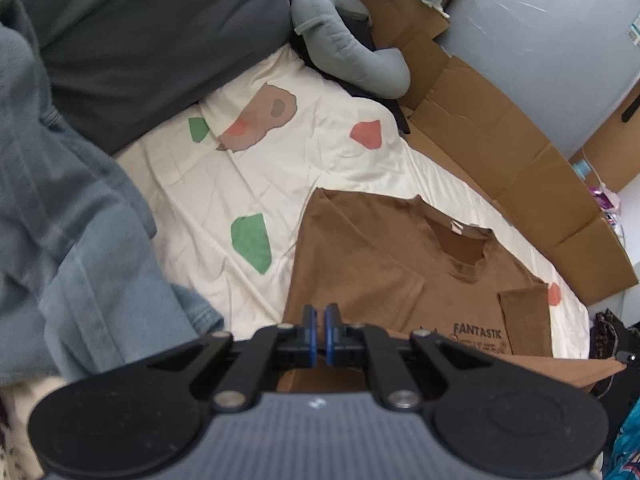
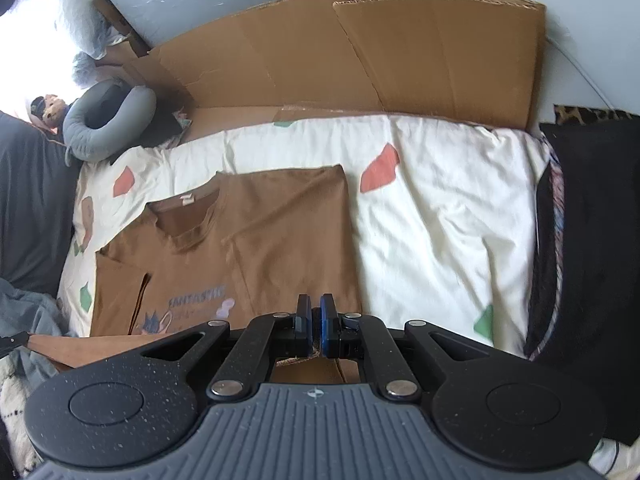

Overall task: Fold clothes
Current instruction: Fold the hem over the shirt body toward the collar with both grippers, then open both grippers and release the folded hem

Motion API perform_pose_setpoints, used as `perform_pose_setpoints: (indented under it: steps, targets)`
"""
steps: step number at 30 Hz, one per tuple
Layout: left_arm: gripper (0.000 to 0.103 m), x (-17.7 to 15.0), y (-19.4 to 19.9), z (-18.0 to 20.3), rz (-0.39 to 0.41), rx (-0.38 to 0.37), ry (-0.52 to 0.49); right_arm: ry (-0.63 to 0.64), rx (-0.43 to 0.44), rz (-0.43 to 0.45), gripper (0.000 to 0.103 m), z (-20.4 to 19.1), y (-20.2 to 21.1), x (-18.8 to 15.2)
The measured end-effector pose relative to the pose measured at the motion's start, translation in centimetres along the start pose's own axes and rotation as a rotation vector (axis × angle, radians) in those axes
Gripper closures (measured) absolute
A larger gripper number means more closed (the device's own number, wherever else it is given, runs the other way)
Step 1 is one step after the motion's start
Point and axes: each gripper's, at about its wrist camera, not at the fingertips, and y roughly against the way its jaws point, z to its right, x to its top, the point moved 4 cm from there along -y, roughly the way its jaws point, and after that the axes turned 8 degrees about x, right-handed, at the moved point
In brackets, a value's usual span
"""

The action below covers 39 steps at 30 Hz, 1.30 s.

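Over the bed, both claws [image 1: 321,322] [image 2: 315,320] pinch the brown T-shirt's [image 1: 380,264] hem.

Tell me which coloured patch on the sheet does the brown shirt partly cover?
The red patch by the shirt's folded sleeve; the green patches and the other red one lie fully uncovered.

The bed [image 2: 440,216] is covered by a cream sheet with green, coral and tan patches. A brown T-shirt [image 2: 256,240] lies flat on it at about 9 o'clock of centre in the right wrist view, collar toward 11 o'clock. A grey neck pillow [image 2: 108,124] rests at 10 o'clock, flattened cardboard [image 2: 360,60] along 12 o'clock, and blue-grey clothing [image 1: 80,248] at the left wrist view's 9 o'clock.
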Motion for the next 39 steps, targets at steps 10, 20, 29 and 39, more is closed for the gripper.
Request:
perform_pose_setpoints:
  steps: [10, 20, 29, 39]
  targets:
    - [0.098, 3.0, -4.8, 1.0, -0.014, 0.036, -0.045, -0.005, -0.048, -0.006, 0.101, 0.5, -5.2, 3.1]
    - [0.098, 3.9, -10.7, 1.6, -0.058, 0.062, -0.050, -0.039, -0.114, -0.042, 0.101, 2.3, -11.0, 4.8]
    - [0.085, 4.2, -13.1, 1.6, -0.112, 0.105, -0.058, -0.168, -0.157, -0.035, 0.098, 4.3, -13.9, 5.2]
    - [0.048, 5.0, -6.5, 2.1, -0.062, 0.090, -0.128, -0.069, -0.116, -0.007, 0.086, 1.7, -6.8, 5.6]
